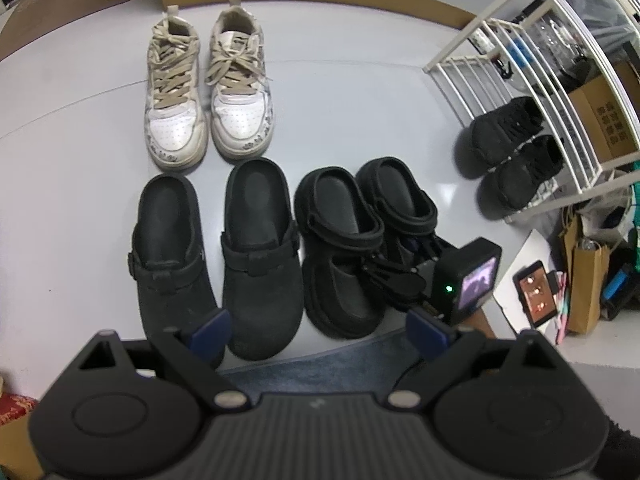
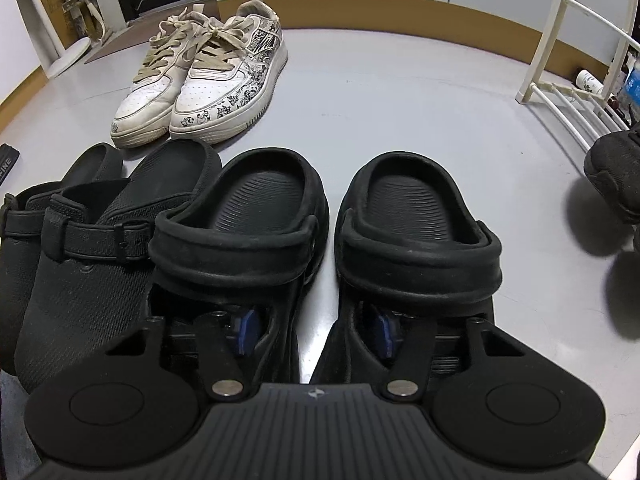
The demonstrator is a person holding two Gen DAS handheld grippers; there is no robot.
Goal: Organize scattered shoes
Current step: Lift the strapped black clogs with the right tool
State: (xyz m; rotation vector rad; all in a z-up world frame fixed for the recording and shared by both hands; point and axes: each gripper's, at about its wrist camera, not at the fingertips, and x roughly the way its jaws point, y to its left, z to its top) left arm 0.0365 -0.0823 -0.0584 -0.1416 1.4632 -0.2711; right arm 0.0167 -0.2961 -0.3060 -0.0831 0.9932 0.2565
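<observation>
Right gripper [image 2: 314, 330] has a finger inside each chunky black clog [image 2: 240, 216], seemingly pinching the pair; next, lift both together

Black ribbed tool [image 2: 316, 330], blue pads [image 2: 246, 330], silver screws

two white sneakers [image 1: 208, 88], six black shoes [image 1: 256, 256]

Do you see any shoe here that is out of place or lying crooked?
Nothing stands out. The white sneakers, black clogs and strapped clogs stand upright in neat pairs; another black pair sits at the white rack.
</observation>
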